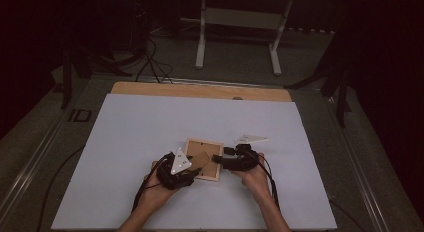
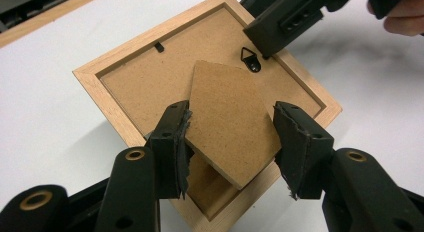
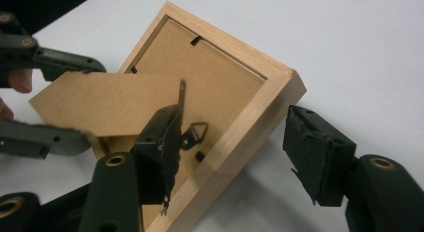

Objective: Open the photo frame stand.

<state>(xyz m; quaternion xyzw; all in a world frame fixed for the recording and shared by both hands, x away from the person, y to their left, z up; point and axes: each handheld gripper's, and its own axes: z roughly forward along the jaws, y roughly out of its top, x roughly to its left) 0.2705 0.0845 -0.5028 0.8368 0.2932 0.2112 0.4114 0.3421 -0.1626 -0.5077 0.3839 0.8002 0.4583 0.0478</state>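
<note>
Square light-wood picture frame [image 1: 204,159] lies face-down mid-table. Brown fibreboard easel stand [image 2: 232,123] is bracketed, maybe lightly pinched, by left gripper [image 2: 231,142]. Right gripper [image 3: 235,147] is held open astride frame edge. Next: stand to be swung out, frame steadied.

Dim high view with dark surroundings; both gripper views brighter, sharp, softly shadowed.

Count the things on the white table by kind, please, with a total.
Wooden picture frame, face down: 1
Fibreboard stand flap, lifted between the left tool's jaws: 1
Metal hanger loop: 1
Hand-held tools: 2, left tool, right tool
Total: 5
</note>
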